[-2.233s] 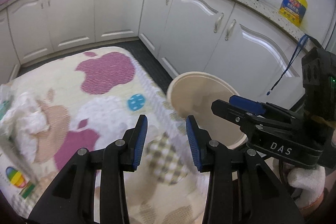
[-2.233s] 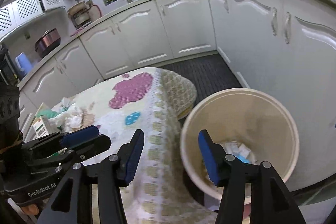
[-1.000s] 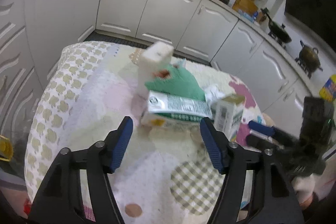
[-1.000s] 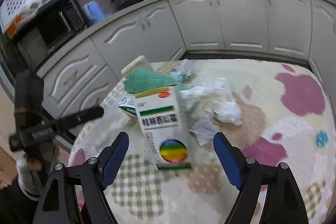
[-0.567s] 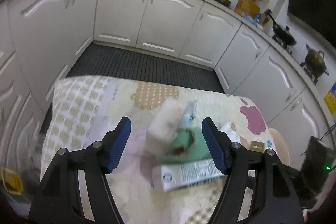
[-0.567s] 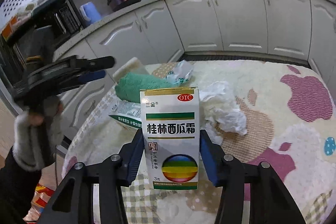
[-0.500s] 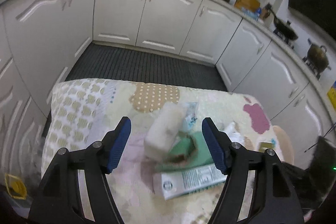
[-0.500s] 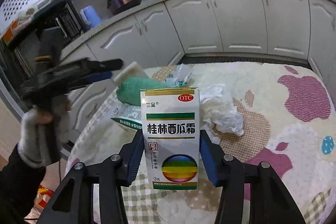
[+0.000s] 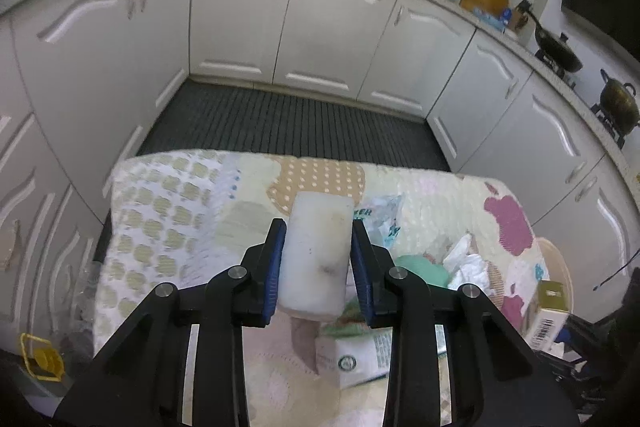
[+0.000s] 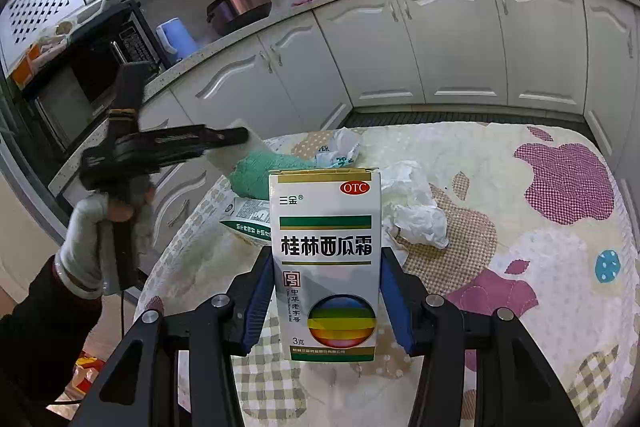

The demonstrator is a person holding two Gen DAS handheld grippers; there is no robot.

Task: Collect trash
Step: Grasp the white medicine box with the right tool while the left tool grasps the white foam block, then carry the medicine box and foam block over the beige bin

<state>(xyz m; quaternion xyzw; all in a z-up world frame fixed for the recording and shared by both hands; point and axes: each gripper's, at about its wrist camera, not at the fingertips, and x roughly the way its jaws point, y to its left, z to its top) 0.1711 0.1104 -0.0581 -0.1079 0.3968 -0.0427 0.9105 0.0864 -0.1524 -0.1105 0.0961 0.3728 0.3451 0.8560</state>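
Right gripper [image 10: 325, 301] first, nearest the lens: blue pads pressed on both sides of the medicine box [image 10: 325, 263], a white carton w/ an OTC mark, green bar and rainbow disc, held upright above the quilted table cover [image 10: 520, 247]. The box's foot hides whatever lies directly behind it, so can't say if it clears the cloth or rests on it.

Left gripper [image 9: 318, 263]: jaws clamped on the white foam block [image 9: 314, 251], a smudged pale slab standing on end between the pads (its lower end drops out of sight behind the fingers). In the right wrist view that gripper shows side-on at [image 10: 224, 139], left of the box, w/ only a corner of the block visible.

Just behind the box: crumpled tissue [image 10: 412, 207] to its right, a green cloth [image 10: 260, 171] behind and left, a flat green-and-white carton [image 10: 248, 219] partly tucked under the cloth on its left.

Beyond the cloth, a clear printed wrapper [image 10: 338, 147]; lettering too cut off to read.

Farther off, a beige bin [image 9: 558, 275] peeks past the cover's right edge in the left wrist view, mostly hidden. White cabinets [image 9: 332, 27] at the back.
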